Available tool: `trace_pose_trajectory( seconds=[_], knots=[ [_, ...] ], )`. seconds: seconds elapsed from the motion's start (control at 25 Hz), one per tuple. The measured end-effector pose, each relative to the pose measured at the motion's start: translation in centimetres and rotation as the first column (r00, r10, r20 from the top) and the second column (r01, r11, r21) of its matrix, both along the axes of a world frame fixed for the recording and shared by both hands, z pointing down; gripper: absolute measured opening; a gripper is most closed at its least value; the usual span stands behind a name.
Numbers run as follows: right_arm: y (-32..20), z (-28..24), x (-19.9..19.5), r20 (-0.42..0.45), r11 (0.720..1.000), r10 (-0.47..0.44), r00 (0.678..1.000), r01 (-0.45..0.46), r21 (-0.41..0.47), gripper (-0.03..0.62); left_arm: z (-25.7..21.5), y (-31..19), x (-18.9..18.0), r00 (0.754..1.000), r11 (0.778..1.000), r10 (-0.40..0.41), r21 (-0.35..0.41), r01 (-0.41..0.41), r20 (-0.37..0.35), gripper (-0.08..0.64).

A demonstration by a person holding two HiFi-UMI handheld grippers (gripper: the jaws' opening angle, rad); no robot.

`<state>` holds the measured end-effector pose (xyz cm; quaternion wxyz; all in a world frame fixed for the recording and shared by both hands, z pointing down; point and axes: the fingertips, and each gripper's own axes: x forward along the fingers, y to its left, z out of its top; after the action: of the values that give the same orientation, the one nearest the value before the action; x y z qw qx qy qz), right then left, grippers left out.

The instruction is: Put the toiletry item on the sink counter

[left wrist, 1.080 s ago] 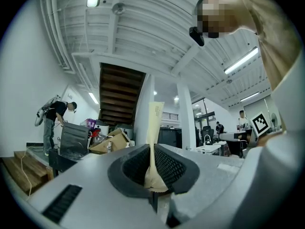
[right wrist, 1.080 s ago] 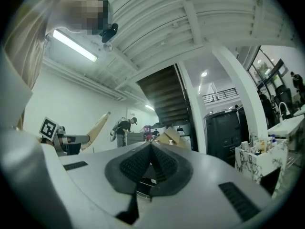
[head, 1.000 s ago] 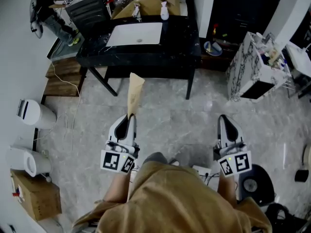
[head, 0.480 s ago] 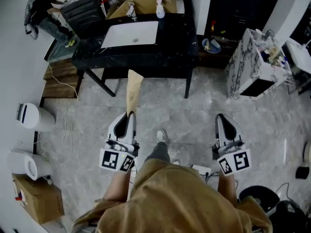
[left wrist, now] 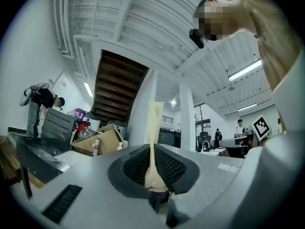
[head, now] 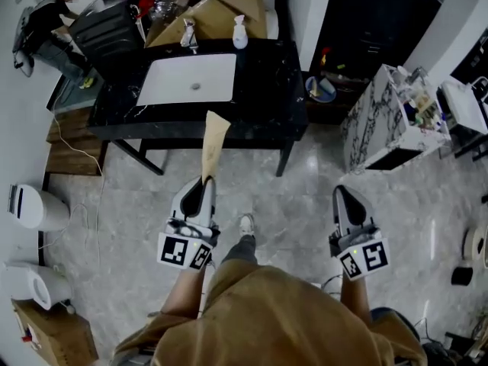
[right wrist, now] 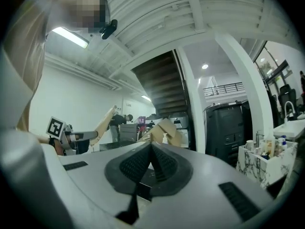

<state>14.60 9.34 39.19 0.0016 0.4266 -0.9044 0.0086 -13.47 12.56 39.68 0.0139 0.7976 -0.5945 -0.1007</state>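
1. Since the earlier head view, the sink counter [head: 267, 82] has drawn nearer to both grippers; the tube's far end, which showed against bare floor before, now overlaps the counter's front edge.
2. The left gripper [head: 203, 183] pinches the toiletry item, a pale tan tube [head: 211, 145], by its lower end; in the left gripper view the jaws press on both sides of the tube [left wrist: 154, 123], which stands up out of the left gripper [left wrist: 153, 149].
3. The tube is in the air, carried ahead of the person; none of it rests on the counter.
4. The right gripper [head: 345, 192] is held level beside the left, well apart from it; in the right gripper view its jaws are pressed together with nothing between them [right wrist: 151, 151].
5. On the black counter lies a white basin [head: 188, 80]; behind it stand a small spray bottle [head: 239, 33] and a faucet [head: 187, 33], with a cardboard box [head: 221, 10] beyond.
6. To the counter's right stands a marble-patterned cabinet [head: 374, 128]; at the far left, another person [head: 46, 25] bends over a dark case.
7. The wearer's shoe [head: 246, 225] shows on the grey marbled floor between the grippers.
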Motion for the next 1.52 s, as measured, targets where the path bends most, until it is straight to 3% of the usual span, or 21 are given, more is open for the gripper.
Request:
trace_pose_trajectory(
  seconds=[0.2, 0.4, 0.64, 0.8, 1.52],
  knots=[
    [-9.0, -1.7, -5.7, -0.019, 1.000, -0.014, 1.000, 0.014, 0.009, 0.000, 0.3, -10.2, -4.1, 0.999, 0.999, 0.040, -0.016, -0.040, -0.022, 0.028],
    [-14.7, -1.5, -8.9, -0.006, 1.000, 0.000, 1.000, 0.000, -0.024, 0.002, 0.8, -17.9, -5.8, 0.995, 0.995, 0.099, -0.029, -0.099, -0.013, 0.028],
    [-19.2, -0.9, -8.6, 0.005, 0.997, 0.043, 0.999, -0.043, -0.061, 0.002, 1.8, -22.5, -5.3, 0.988, 0.985, 0.154, -0.075, -0.156, -0.032, 0.028],
    [-21.9, -1.6, -8.9, -0.003, 0.999, 0.023, 1.000, -0.023, -0.037, 0.002, 3.1, -24.8, -4.8, 0.986, 0.980, 0.157, -0.117, -0.163, -0.057, 0.028],
    [-36.7, -3.7, -7.4, 0.108, 0.989, -0.146, 0.983, 0.144, 0.026, 0.002, -1.0, -36.2, -0.5, 0.998, 0.997, 0.064, -0.053, -0.063, 0.027, 0.028]
  ],
)
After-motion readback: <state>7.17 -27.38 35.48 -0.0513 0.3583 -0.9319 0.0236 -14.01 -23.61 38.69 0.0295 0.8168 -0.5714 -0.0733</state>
